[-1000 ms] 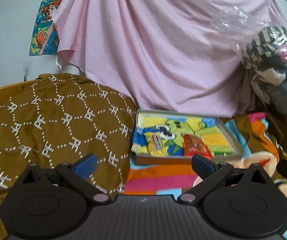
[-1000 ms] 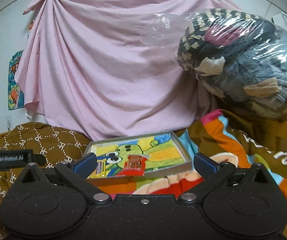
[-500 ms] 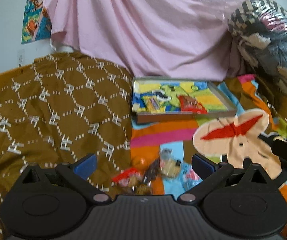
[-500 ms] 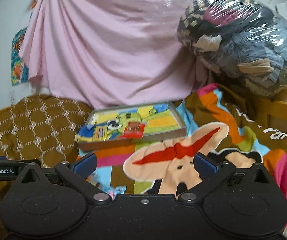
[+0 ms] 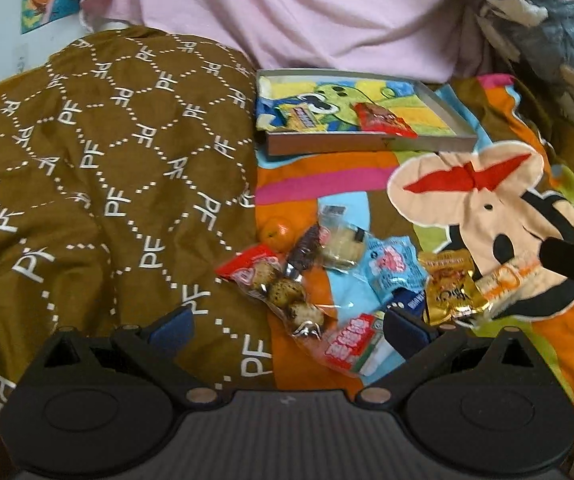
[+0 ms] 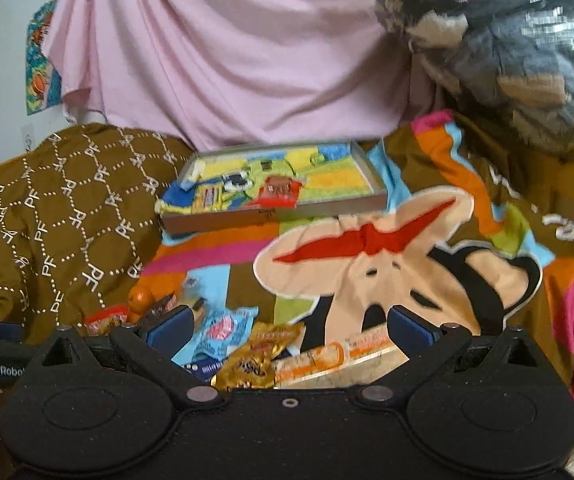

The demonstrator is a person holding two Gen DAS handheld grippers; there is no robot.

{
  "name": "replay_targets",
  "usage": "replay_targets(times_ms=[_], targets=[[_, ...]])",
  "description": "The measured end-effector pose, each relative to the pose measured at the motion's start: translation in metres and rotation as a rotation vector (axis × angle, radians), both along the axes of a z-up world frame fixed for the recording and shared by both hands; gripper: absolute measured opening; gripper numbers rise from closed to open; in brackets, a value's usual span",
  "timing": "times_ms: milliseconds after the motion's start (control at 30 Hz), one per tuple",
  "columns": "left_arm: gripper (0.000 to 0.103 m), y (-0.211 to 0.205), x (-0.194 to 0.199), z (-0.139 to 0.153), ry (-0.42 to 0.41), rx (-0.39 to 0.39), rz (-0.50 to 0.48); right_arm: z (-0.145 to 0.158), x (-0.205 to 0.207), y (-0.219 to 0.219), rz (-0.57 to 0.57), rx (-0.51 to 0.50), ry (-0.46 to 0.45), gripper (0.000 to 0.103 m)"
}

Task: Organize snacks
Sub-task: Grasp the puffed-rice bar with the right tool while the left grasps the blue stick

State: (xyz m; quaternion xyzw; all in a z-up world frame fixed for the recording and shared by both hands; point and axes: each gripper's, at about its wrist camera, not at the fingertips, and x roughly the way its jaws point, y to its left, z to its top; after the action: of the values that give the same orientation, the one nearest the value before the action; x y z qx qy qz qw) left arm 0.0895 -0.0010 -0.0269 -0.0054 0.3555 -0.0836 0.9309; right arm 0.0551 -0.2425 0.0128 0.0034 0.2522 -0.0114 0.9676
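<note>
Both the left gripper (image 5: 287,326) and the right gripper (image 6: 289,330) have their jaws wide apart and hold nothing, with the snacks (image 5: 351,268) just ahead and the tray (image 5: 367,144) farther off.

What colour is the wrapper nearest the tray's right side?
Red wrapper, lying in the tray; clearest in the left wrist view.

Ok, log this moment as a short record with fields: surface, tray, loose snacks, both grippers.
surface: colourful cartoon blanket beside a brown patterned quilt
tray: shallow tray, holding a red packet and a yellow packet
loose snacks: pile on the blanket with an orange, blue packet, gold packet
left gripper: open, empty
right gripper: open, empty
</note>
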Motion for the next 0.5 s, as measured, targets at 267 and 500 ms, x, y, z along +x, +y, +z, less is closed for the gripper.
replay_targets(times_ms=[267,500], targets=[[0.103,-0.019,0.012,-0.007,0.009,0.018,-0.116,-0.016,0.030,-0.015,-0.032,0.101,0.197,0.102],[0.103,-0.037,0.026,-0.018,0.019,0.041,-0.238,-0.033,0.057,-0.027,-0.060,0.168,0.330,0.102]])
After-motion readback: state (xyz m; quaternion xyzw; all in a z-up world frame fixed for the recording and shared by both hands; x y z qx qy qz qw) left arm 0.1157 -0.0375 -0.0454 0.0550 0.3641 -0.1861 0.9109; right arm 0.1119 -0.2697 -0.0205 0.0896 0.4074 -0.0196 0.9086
